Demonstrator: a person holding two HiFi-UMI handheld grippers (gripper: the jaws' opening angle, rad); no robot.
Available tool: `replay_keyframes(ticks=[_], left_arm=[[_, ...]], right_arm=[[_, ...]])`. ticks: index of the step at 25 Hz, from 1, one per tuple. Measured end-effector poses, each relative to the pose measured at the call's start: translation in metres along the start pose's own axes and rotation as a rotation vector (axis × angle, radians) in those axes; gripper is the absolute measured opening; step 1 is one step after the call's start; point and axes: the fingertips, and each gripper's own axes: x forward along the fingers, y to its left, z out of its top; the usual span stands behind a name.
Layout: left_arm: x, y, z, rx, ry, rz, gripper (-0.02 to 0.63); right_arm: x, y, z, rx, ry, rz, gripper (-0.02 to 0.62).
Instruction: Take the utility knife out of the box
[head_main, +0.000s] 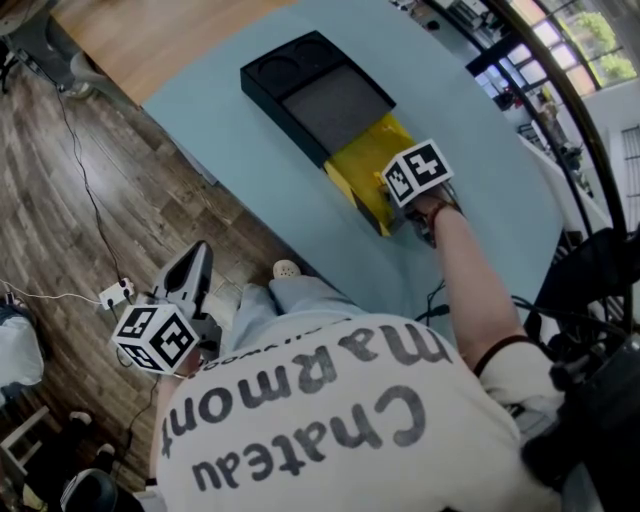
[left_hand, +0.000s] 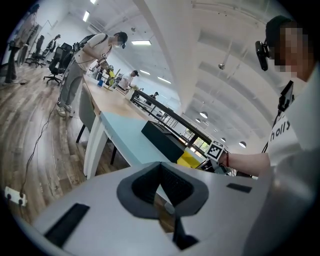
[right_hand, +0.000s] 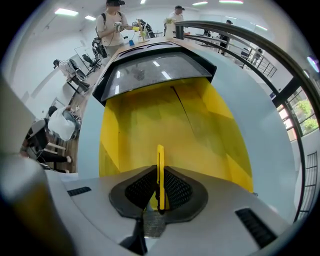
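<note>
One thin yellow utility knife (right_hand: 159, 172) stands on edge at the lower middle of the right gripper view. It is pinched between the two dark ribbed pads (right_hand: 177, 189) of the right gripper (right_hand: 159, 192). The jaws are clenched on it from both sides, and its far end sticks out past the pad tips. Behind it lies the floor of the yellow tray (right_hand: 200, 130), so the knife is over the tray's near end; whether it touches the tray floor I cannot tell.

The tray is slid partly out of the black box (right_hand: 150, 67), whose glossy grey top panel fills the upper middle of that view. In the head view the box (head_main: 300, 85) lies slantwise in the upper middle of the frame, with two round recesses at its upper left end. The tray (head_main: 362, 165) juts from its lower right end.

The right gripper points straight down onto the tray's lower right end. Its marker cube (head_main: 418, 172) sits on top, and the person's bare forearm (head_main: 470, 270) runs off to the lower right. Box and tray rest on a pale blue table (head_main: 250, 170).

Well apart, at the lower left of the head view, the left gripper (head_main: 195, 262) is held off the table over the wooden floor (head_main: 60, 200). In the left gripper view its pads are pressed together with nothing between them. A standing person (left_hand: 92, 55) shows at the upper left of that view.
</note>
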Motion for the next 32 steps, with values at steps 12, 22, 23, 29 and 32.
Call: replay_keyframes(ticks=[12,22,23,29,32], left_arm=[[-0.004,-0.004,0.001,0.009,-0.009,-0.013,0.002],[-0.014,-0.009,-0.002,0.023,-0.016,-0.023,0.002],[-0.015,-0.009,-0.002,0.023,-0.016,-0.025,0.002],[-0.022,-0.011,-0.004,0.028,-0.023,-0.044,0.002],[-0.028,-0.011,-0.009,0.032,-0.018,-0.048,0.002]], right_arm=[[-0.010,-0.003,0.006,0.020,-0.078,-0.022,0.055],[-0.029,0.014,0.022,-0.126,-0.227,-0.116,0.052],[-0.032,0.017,0.025,-0.121,-0.255,-0.108,0.052],[-0.049,0.029,0.035,-0.054,-0.421,-0.094,0.052],[-0.059,0.034,0.036,-0.011,-0.508,-0.077,0.052]])
